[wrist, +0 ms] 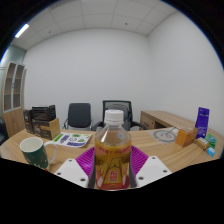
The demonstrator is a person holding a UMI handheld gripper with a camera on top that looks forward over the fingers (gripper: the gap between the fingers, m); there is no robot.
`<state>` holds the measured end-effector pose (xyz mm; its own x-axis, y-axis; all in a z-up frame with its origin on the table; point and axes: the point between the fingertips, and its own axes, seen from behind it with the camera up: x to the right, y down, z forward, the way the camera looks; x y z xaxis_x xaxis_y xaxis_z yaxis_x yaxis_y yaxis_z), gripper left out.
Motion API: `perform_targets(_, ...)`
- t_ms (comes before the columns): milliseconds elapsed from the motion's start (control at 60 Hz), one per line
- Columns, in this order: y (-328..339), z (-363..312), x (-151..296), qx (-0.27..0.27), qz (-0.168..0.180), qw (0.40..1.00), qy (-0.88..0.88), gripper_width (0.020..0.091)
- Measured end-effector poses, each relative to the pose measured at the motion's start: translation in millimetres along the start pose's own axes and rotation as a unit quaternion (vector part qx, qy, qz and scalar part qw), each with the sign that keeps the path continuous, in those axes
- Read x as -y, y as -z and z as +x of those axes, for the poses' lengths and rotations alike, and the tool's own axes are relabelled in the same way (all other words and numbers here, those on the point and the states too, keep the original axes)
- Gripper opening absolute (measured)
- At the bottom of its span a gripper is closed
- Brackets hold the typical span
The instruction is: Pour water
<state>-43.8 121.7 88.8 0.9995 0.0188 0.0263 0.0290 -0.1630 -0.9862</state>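
— Where do we stand with the bottle point(113, 150)?

— It sits upright between the two fingers of our tool point(112, 172), its long axis vertical, white cap on top. The pink pads point(88, 160) seem to press against its sides with no gap that we can make out, so we judge the tool closed on it and carrying it.

— And where does the water go?

— Most likely into the green cup point(33, 151). It stands on the wooden surface point(160, 140) to the left of the bottle and a little beyond the fingers, mouth up, well apart from the bottle's neck. That is the relation our pour turns on: we need to carry the bottle leftward over the cup and tip its neck that way.

— The cap?

— It looks to be still on; we would have to deal with that first, we think.

— What are we handling?

— A clear, smooth plastic cylinder with amber liquid and a printed label, narrowing at the shoulder. The cup looks like tapered paper, light, easy to knock over. A blue carton point(203, 122) stands off to the right, out of the way.
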Motion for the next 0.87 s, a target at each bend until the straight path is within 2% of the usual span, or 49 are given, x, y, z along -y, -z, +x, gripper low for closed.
perform_targets(50, -1, 0, 0, -0.002, 0.000, 1.000, -0.003, 0.0477)
perform_targets(117, -1, 2, 0, -0.006, 0.000, 1.000, -0.002, 0.0521)
perform_targets(200, 1, 0, -4, -0.007, -0.014, 1.000, 0.011, 0.0646)
perform_targets(267, 5, 1, -12, -0.001, -0.043, 0.999, 0.016, 0.0862)
perform_targets(317, 14, 1, -8, 0.003, -0.042, 0.999, 0.010, 0.0820)
perform_targets(383, 37, 4, -3, 0.006, -0.046, 0.999, -0.005, 0.0847)
perform_targets(467, 75, 1, 0, 0.018, -0.052, 0.998, -0.023, 0.0847)
perform_targets(633, 169, -7, 14, 0.022, -0.026, 0.999, -0.014, 0.0839)
perform_targets(867, 303, -63, 4, 0.072, -0.007, 0.997, -0.019, 0.0833)
